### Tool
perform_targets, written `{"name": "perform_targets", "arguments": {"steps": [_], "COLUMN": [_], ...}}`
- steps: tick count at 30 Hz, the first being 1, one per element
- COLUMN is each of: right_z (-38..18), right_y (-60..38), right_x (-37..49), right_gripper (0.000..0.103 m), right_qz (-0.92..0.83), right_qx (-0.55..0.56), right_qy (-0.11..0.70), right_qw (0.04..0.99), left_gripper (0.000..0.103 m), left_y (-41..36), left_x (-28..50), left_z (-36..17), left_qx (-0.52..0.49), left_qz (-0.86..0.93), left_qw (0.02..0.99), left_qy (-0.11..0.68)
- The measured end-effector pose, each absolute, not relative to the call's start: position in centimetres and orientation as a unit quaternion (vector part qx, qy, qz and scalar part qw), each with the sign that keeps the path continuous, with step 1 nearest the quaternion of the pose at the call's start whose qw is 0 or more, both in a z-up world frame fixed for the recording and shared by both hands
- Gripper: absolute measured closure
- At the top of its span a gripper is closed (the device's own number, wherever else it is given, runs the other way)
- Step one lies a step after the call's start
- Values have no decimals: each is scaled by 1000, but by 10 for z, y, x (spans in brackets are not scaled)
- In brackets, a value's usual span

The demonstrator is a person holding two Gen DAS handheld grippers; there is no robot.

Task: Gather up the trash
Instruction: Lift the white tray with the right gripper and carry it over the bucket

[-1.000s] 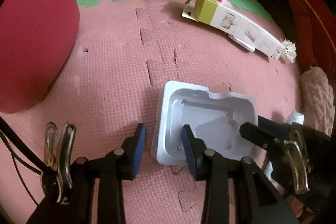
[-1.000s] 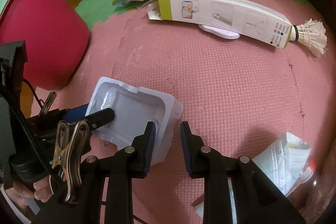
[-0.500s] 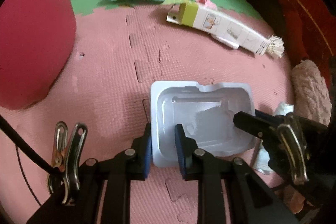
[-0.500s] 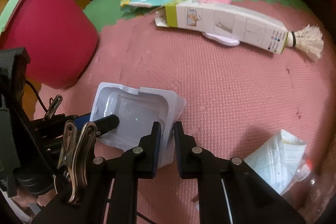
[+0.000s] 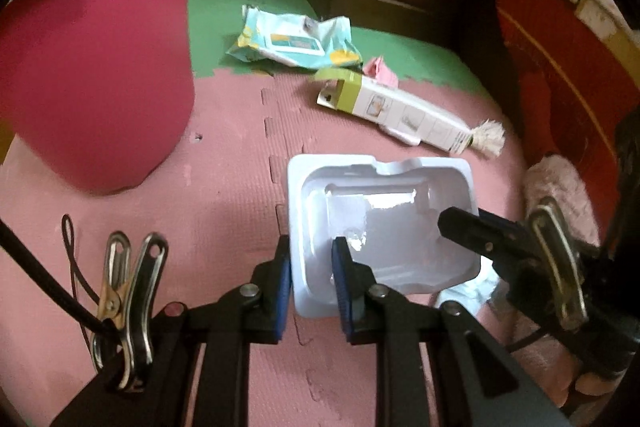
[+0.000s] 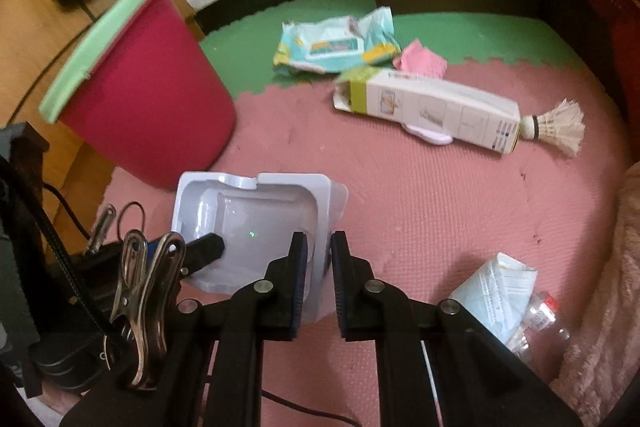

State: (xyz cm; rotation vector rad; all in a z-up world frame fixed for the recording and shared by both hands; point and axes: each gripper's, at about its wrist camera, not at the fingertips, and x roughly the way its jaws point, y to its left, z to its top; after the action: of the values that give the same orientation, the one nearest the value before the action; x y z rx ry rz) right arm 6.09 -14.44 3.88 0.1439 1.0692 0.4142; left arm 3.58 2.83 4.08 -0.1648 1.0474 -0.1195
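Observation:
A white moulded plastic tray (image 5: 380, 187) hangs above the pink foam floor mat, held at both ends. My left gripper (image 5: 312, 255) is shut on the tray's near-left rim, its blue pads pressing either side of the wall. My right gripper (image 6: 319, 251) is shut on the opposite rim of the same tray (image 6: 248, 203). Each gripper shows in the other's view, the right one (image 5: 460, 223) reaching in from the right and the left one (image 6: 204, 247) from the left. A red bin (image 6: 148, 99) with a green rim stands to the left, also in the left wrist view (image 5: 92, 67).
On the mat beyond lie a wet-wipe pack (image 6: 336, 43), a pink paper scrap (image 6: 420, 61), a long white box (image 6: 432, 111) and a shuttlecock (image 6: 560, 127). A face mask (image 6: 496, 287) and a plastic bottle (image 6: 540, 315) lie near right, by pink fluffy fabric (image 6: 616, 267). Wooden drawers stand behind.
Both grippers closed onto the tray's rims, then rose with it. The tray has left the mat, and the bin's rim and the far wall have come into view.

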Motion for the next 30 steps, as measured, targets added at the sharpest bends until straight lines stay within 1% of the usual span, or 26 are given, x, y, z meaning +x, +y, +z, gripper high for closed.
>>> {"name": "perform_targets", "arguments": {"steps": [4,8,15,21,30], "right_z": [56,75,124,158,193], "right_y": [-141,-134,-116,-91,-37], "right_x": [52,43,35,41,68], "right_gripper": [89,89,89,89,89], "right_qz": [205,216,236,259,298], "right_qx": [74,74,78,70,52], "right_qy": [489,469,425,394,358], "right_qw": [844,853,870,879,884], "left_gripper": [83,83,83,83,83], "left_y": [39,45,67,92,140], "left_x": [25,15,2,3,19], "left_z": [63,89,131,163,200], "left_qx": [-106,-105,-124,-132,-133], "left_qz": [-50,-40,-28,-10,35], "left_qw": [872,890,911,926,939], "left_qy": [475,441,391,355,316]}}
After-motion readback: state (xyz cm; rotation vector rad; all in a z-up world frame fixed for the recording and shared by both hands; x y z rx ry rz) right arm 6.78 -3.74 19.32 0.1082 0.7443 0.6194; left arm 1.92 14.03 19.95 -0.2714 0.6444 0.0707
